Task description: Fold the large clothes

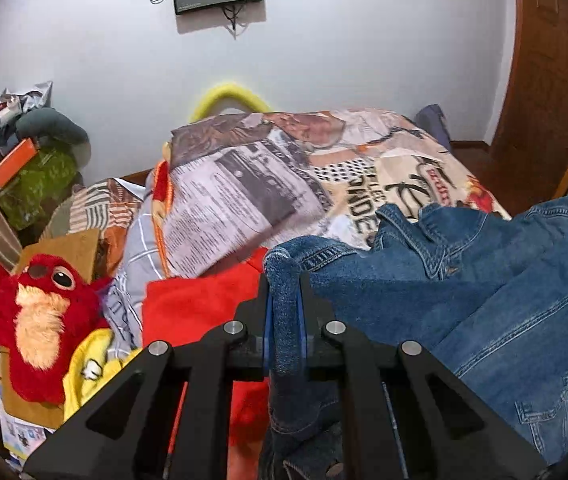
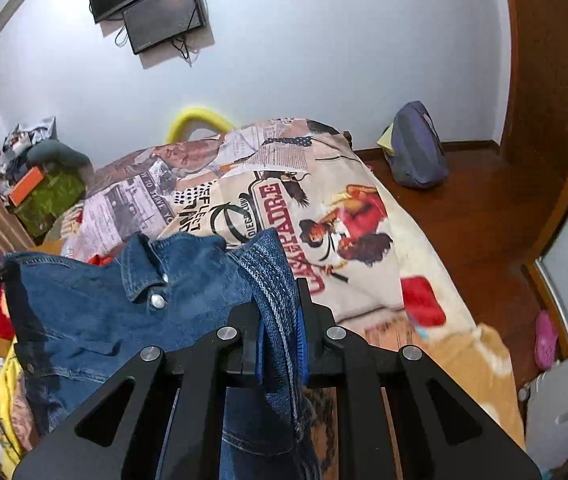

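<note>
Gripping a fold of the blue denim jacket (image 1: 464,300) with the left gripper (image 1: 284,304), black fingers (image 1: 262,308) pressed together on the cloth, a thick rolled edge of denim standing up between them. Pinching another edge of the same denim jacket (image 2: 96,312) with the right gripper (image 2: 280,320), fingers (image 2: 304,312) clamped on a band of fabric showing its paler woven inner side. Holding the garment spread between the two grippers above the bed, collar and a metal snap button (image 2: 158,300) facing up, a buttoned chest pocket hanging lower. Hanging over a printed bedspread (image 1: 284,184) covered in newspaper and poster motifs, with a red cloth (image 1: 200,304) lying just beneath the left gripper. Sitting at the left side of the bed, a red plush toy (image 1: 40,320) leaning against cardboard, a yellow garment (image 1: 88,364) just beside it. Showing two dark screens (image 2: 164,16) mounted on the pale wall beyond, a yellow curved tube (image 1: 228,98) behind the bed, and a grey-blue bag (image 2: 416,148) resting on the wooden floor (image 2: 464,220) near the corner.
</note>
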The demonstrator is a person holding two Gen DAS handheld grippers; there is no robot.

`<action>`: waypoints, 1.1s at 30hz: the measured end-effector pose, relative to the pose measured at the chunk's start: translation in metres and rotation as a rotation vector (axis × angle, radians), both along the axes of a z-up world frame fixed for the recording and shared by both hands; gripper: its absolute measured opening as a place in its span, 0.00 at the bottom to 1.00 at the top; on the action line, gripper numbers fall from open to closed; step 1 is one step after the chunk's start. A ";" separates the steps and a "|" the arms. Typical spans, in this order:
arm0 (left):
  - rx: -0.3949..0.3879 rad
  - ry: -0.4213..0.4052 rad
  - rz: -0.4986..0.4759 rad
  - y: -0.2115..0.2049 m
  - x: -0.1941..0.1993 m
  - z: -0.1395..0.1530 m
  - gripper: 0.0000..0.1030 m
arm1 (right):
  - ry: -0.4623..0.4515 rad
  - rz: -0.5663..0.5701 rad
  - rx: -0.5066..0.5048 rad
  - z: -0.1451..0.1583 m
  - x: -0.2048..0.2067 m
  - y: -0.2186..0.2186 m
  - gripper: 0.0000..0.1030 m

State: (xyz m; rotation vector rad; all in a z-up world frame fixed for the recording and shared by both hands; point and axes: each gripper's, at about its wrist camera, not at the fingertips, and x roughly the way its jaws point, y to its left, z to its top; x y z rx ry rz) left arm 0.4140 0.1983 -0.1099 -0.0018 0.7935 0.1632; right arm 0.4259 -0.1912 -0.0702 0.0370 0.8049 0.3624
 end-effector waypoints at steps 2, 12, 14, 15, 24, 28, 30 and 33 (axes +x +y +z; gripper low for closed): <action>0.007 0.010 0.021 0.008 0.012 -0.007 0.09 | 0.000 0.003 -0.033 -0.008 0.013 0.008 0.10; -0.011 0.129 0.102 0.047 0.057 -0.080 0.10 | 0.129 -0.064 -0.066 -0.082 0.082 0.010 0.11; -0.032 0.152 0.117 0.054 0.062 -0.097 0.10 | 0.161 -0.071 -0.081 -0.099 0.087 0.008 0.11; -0.041 0.158 0.121 0.055 0.063 -0.103 0.11 | 0.173 -0.073 -0.084 -0.106 0.088 0.008 0.11; -0.035 0.180 0.140 0.057 0.058 -0.119 0.25 | 0.173 -0.089 -0.148 -0.116 0.076 0.006 0.21; -0.022 0.194 0.126 0.047 0.043 -0.106 0.27 | 0.167 -0.096 -0.116 -0.099 0.062 0.001 0.46; -0.023 0.178 0.114 0.042 0.031 -0.094 0.32 | 0.135 -0.085 -0.120 -0.083 0.049 0.002 0.47; -0.012 0.142 0.093 0.032 0.012 -0.073 0.51 | 0.094 -0.041 -0.155 -0.058 0.027 0.008 0.60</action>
